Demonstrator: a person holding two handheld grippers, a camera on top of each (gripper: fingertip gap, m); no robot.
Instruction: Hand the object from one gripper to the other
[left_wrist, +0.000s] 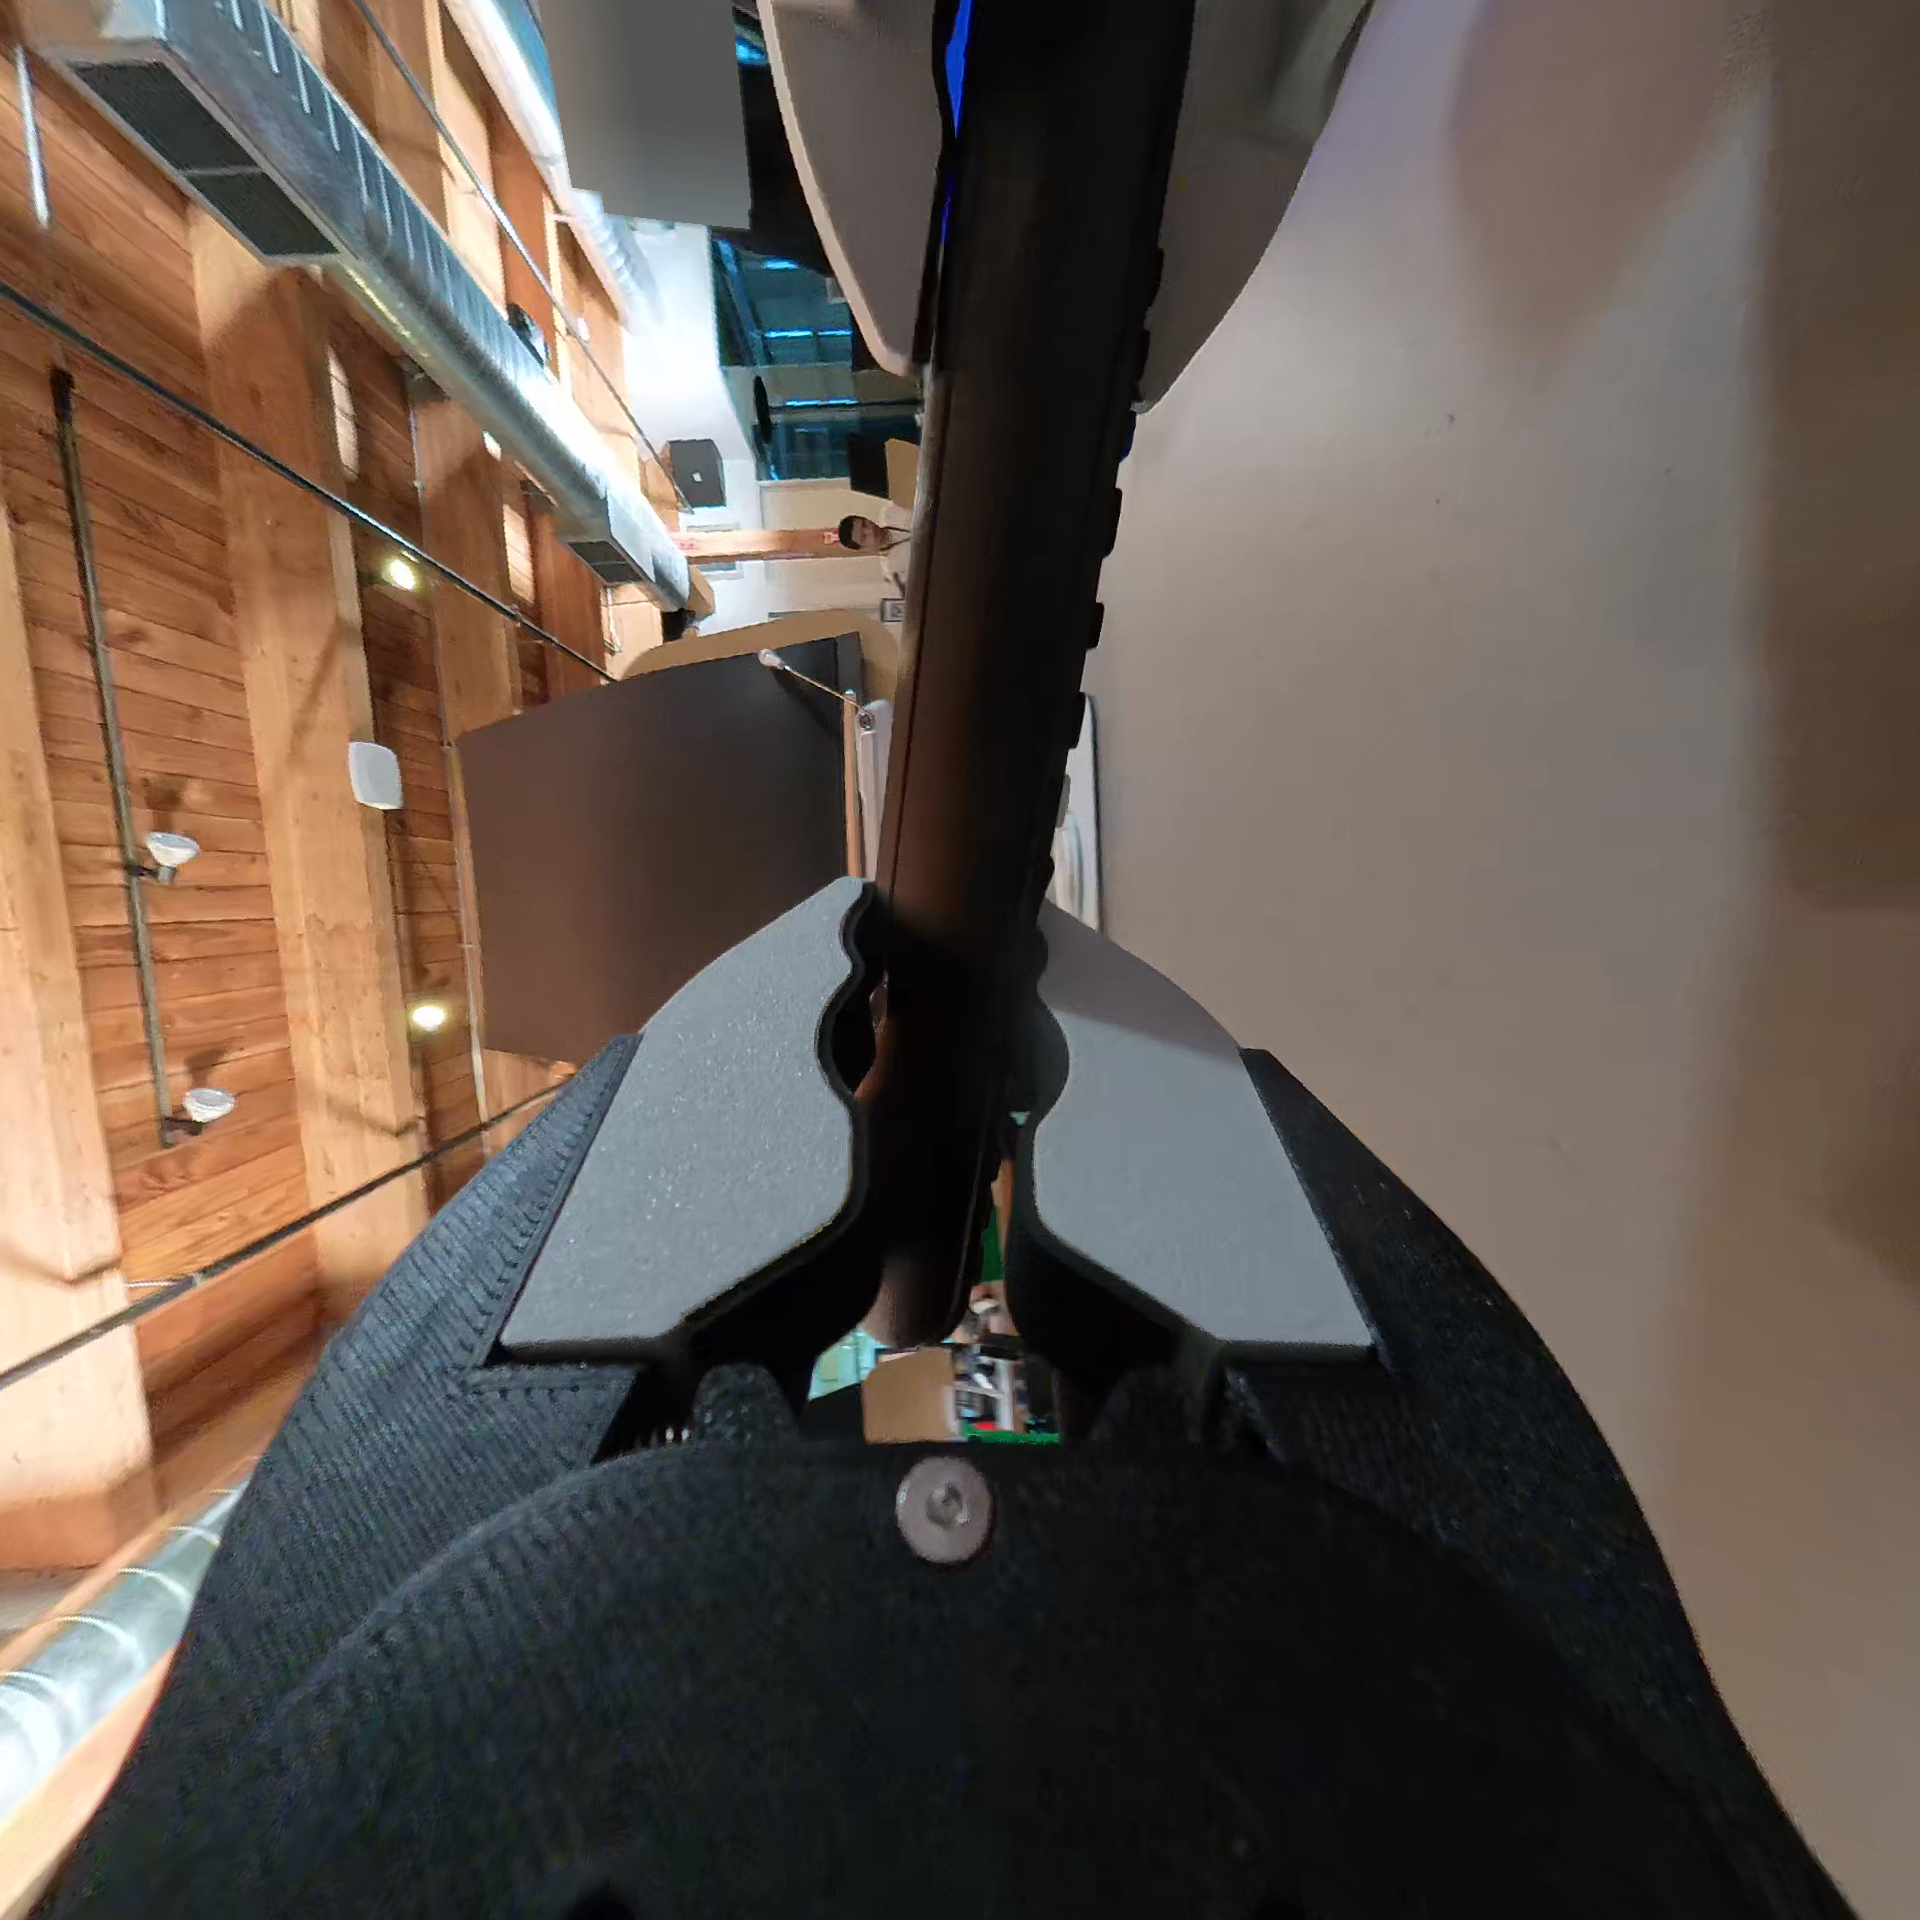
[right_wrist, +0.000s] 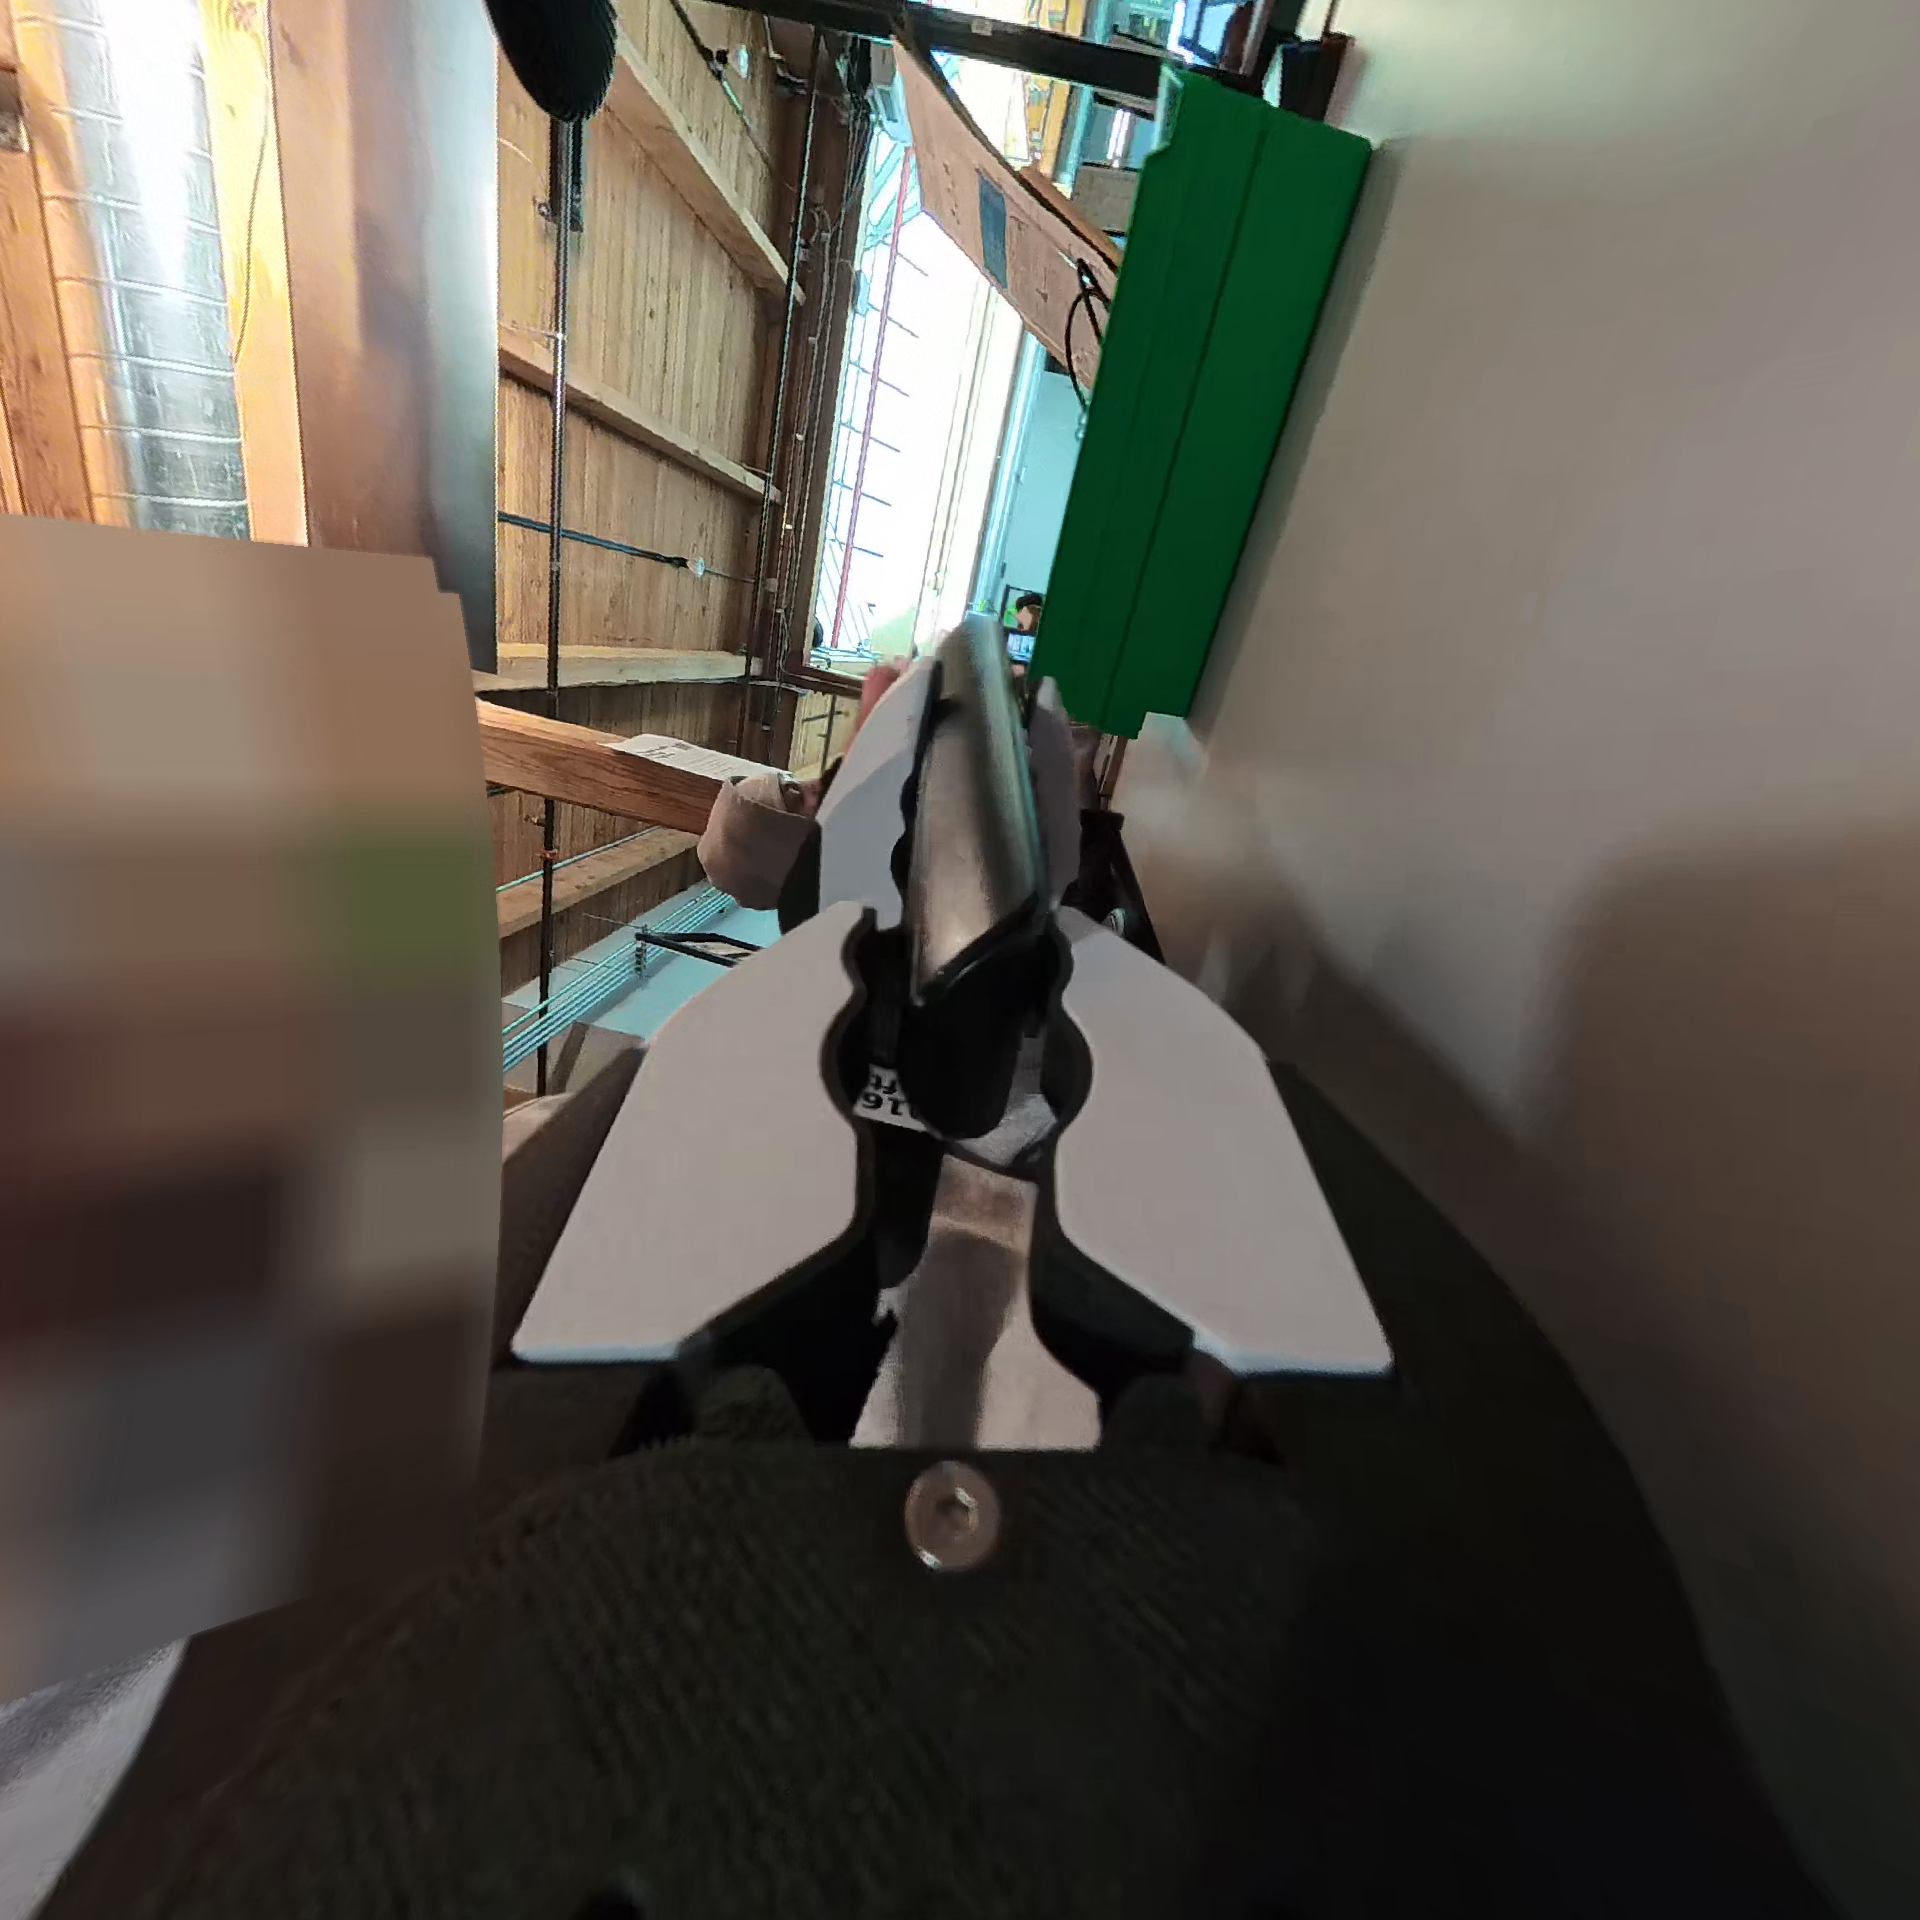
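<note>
Currently both views are rolled on their side; the table (left_wrist: 1507, 727) runs as a pale surface along the right edge of each.

Left tongs (left_wrist: 951, 940): closed on the object (left_wrist: 1003, 623), a long, dark, slim bar with a ridged or notched edge on one side. Its long axis runs straight out along the fingers and away from the camera. The near end sits deep between the grey pads (left_wrist: 717, 1132); the far end reaches in between the pale fingers of the other tongs at the top of the left wrist view.

Right tongs (right_wrist: 961, 930): narrowed on the same object (right_wrist: 971, 790), which here reads as grey and glossy under the light, with a dark end seated in the notch between the tips. Beyond it, the left tongs show farther off, also on the bar. A green bin (right_wrist: 1195, 416) stands on the table behind, well apart.

Judgement: mid-handover, both tongs gripping opposite ends, bar in the air between them, axis in line with both. Next move turns on one side releasing; which side is the receiver cannot be told.
</note>
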